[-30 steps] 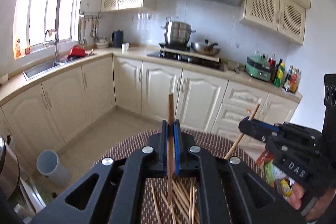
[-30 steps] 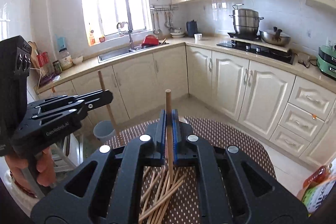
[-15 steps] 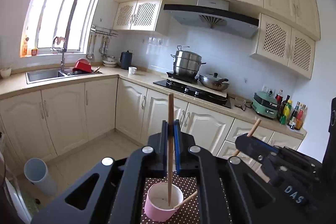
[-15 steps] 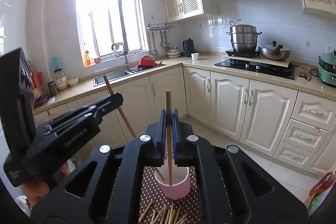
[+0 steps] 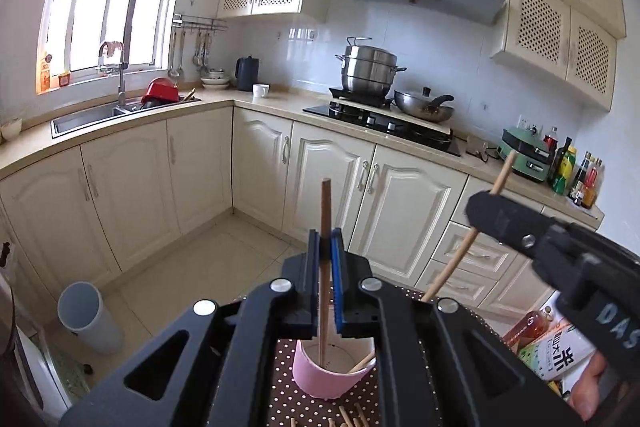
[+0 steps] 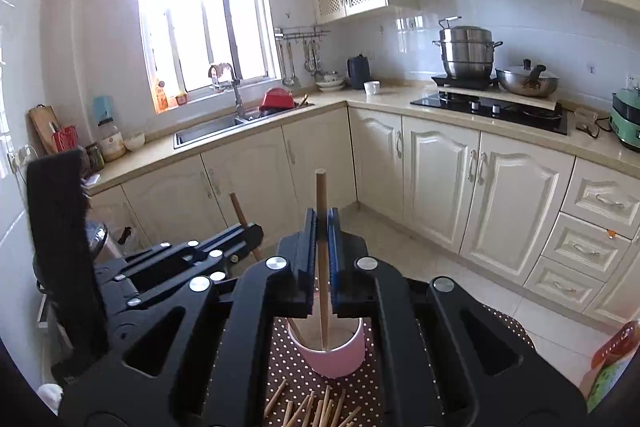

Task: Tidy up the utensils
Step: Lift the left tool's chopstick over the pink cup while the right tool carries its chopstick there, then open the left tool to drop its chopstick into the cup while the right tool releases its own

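In the left wrist view my left gripper [image 5: 325, 239] is shut on an upright wooden chopstick [image 5: 326, 207] whose lower end dips into a pink cup [image 5: 332, 379]. At the right, the right gripper [image 5: 478, 209] grips a slanted chopstick [image 5: 502, 175] that also reaches down to the cup. The right wrist view shows my right gripper [image 6: 321, 223] shut on its chopstick [image 6: 320, 191], tip inside the pink cup [image 6: 340, 359]. The left gripper [image 6: 252, 235] is at the left with its chopstick [image 6: 239, 207]. Several loose chopsticks [image 6: 316, 407] lie in front of the cup.
The cup stands on a brown dotted mat [image 6: 288, 367] on a round table. A bottle and a food package [image 5: 560, 347] sit past the table's right edge. A grey bin [image 5: 86, 315] stands on the floor to the left, before the kitchen cabinets.
Both grippers have moved forward from above the chopstick pile to the pink cup. The two held chopsticks now reach down into the cup.
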{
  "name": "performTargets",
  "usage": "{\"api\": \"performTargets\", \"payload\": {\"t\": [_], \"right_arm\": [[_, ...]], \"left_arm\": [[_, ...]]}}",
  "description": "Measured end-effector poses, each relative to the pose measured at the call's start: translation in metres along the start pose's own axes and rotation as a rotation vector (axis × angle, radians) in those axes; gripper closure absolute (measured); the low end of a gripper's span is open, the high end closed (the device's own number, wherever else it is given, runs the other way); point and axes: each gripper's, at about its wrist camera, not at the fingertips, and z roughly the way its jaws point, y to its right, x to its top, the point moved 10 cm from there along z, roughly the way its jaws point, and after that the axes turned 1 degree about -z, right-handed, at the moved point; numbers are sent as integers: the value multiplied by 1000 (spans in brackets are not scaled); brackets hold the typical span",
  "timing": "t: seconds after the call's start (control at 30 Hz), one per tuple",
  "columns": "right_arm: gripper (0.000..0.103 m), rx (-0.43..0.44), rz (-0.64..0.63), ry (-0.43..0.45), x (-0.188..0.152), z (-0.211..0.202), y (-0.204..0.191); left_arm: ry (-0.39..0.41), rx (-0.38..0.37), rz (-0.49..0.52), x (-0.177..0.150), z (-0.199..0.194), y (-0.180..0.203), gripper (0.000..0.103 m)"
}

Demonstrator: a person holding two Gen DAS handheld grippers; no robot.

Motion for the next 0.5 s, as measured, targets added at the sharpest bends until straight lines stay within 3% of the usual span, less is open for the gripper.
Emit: {"api": "performTargets", "payload": {"t": [0.2,0.23,0.3,0.5], "right_arm": [[97,-5,7,-43,-16,12,1],[97,-6,8,-47,-17,13,1],[97,-10,12,-56,-20,15,2],[97,-18,27,-77,-28,19,6]], "left_arm": [[-19,-11,24,-8,-1,2,95],[-24,-13,25,-9,-1,2,92],[-26,-10,26,-10,-3,2,69],[-11,2,37,-11,-12,-1,69]]}}
